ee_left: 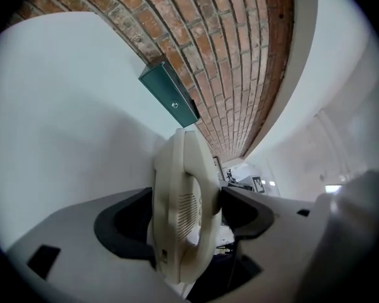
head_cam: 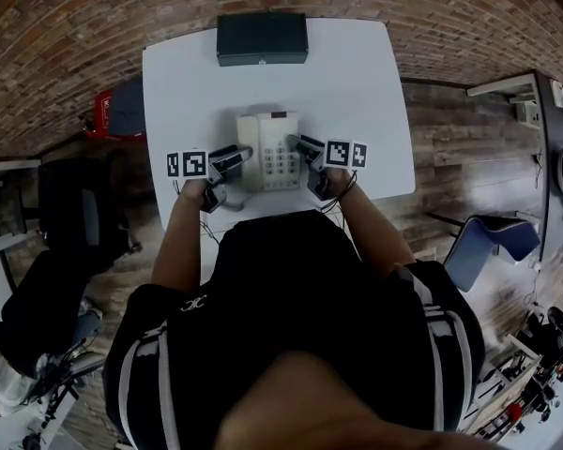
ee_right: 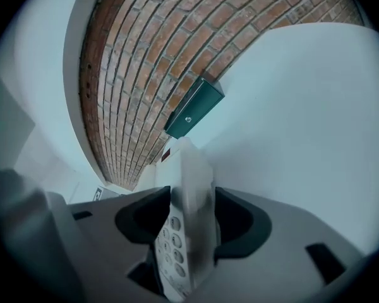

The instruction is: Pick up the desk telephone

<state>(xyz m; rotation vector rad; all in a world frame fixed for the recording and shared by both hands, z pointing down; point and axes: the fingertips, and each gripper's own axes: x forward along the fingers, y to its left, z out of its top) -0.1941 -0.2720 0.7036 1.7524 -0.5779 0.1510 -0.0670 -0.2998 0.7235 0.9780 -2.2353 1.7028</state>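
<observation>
The desk telephone [head_cam: 269,151] lies on the white table [head_cam: 357,82] close to its near edge, with its long axis running near to far, the handset [head_cam: 249,148] on the left and the keypad [head_cam: 281,163] on the right. The left gripper [head_cam: 236,156] clamps the handset side. The right gripper [head_cam: 298,144] stands wide around the keypad edge. Bare tabletop runs far to a dark green box [head_cam: 262,38] at the far edge

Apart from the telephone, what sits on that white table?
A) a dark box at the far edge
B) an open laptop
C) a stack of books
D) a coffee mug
A: a dark box lies at the far edge of the white table, beyond the desk telephone.
</observation>
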